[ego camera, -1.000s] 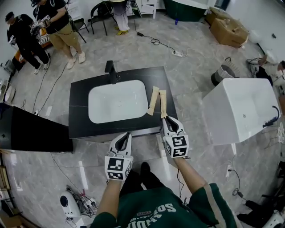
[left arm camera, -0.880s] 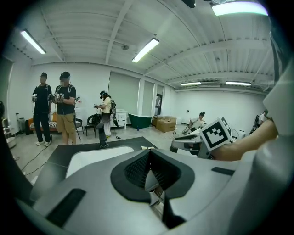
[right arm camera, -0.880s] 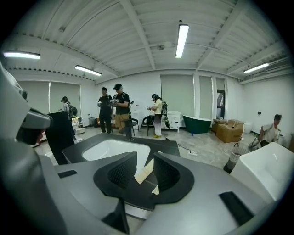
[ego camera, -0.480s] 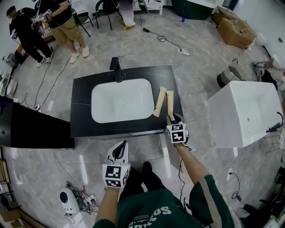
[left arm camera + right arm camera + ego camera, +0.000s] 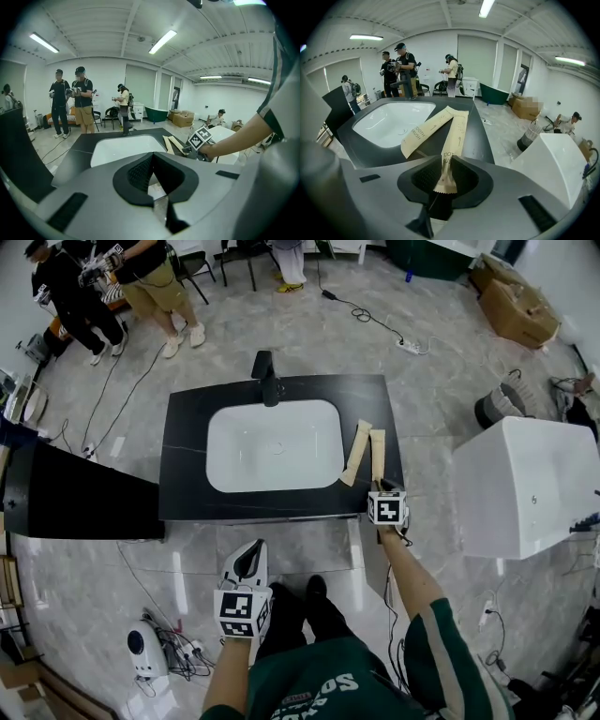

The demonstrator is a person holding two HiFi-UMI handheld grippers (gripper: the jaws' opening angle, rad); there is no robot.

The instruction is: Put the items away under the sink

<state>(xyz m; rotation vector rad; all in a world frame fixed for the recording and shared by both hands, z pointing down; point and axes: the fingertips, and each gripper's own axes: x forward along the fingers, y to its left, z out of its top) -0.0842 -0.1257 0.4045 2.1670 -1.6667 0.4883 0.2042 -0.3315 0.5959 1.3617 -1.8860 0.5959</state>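
Two tan toothbrush packets lie on the black countertop to the right of the white basin. The left packet slants toward the basin. The right packet runs straight toward me. My right gripper points down at the counter's front right corner; its jaws have just been closing and now pinch the right packet's near end. My left gripper hangs lower, in front of the vanity over the floor, shut and holding nothing.
A black faucet stands behind the basin. To the right is a white bathtub, and a black panel is at the left. Several people stand at the far left. Cables and a white device lie on the floor.
My right gripper has dropped forward onto the right packet's near end and now has it between its jaws. My left gripper has sunk lower in front of the vanity.
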